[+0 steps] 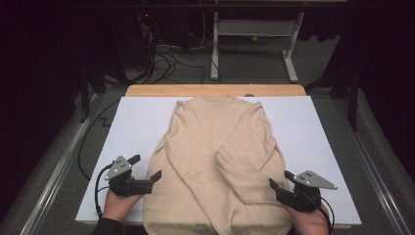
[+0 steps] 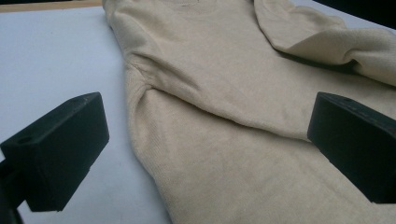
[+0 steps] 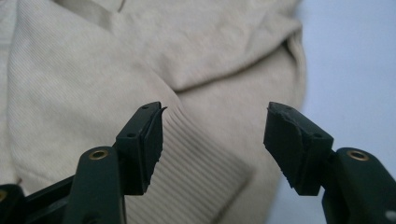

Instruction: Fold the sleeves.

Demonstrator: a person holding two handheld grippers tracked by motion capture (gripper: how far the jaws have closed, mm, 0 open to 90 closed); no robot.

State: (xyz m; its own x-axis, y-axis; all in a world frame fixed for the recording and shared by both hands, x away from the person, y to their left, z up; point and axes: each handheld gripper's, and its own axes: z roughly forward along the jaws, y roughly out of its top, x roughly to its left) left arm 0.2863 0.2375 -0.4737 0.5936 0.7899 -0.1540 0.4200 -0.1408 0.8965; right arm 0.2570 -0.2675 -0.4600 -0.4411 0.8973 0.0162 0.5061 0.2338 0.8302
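Sweater [image 1: 220,161] hem cut off below; grippers — left [image 1: 147,169], right [image 1: 282,178] — agape.

The sweater [image 1: 215,161] runs off the bottom edge of the high view, so its hem is cut off there, and its folded sleeve [image 1: 244,166] covers part of its front. The person's forearms are cut by that same edge. Beyond the counter [image 1: 137,127], the room is too dark to tell.

The sweater [image 1: 215,161] covers the table's [image 1: 137,122] middle from twelve to six o'clock. Bare white strips at nine and three o'clock leave room for a gripper to pass.
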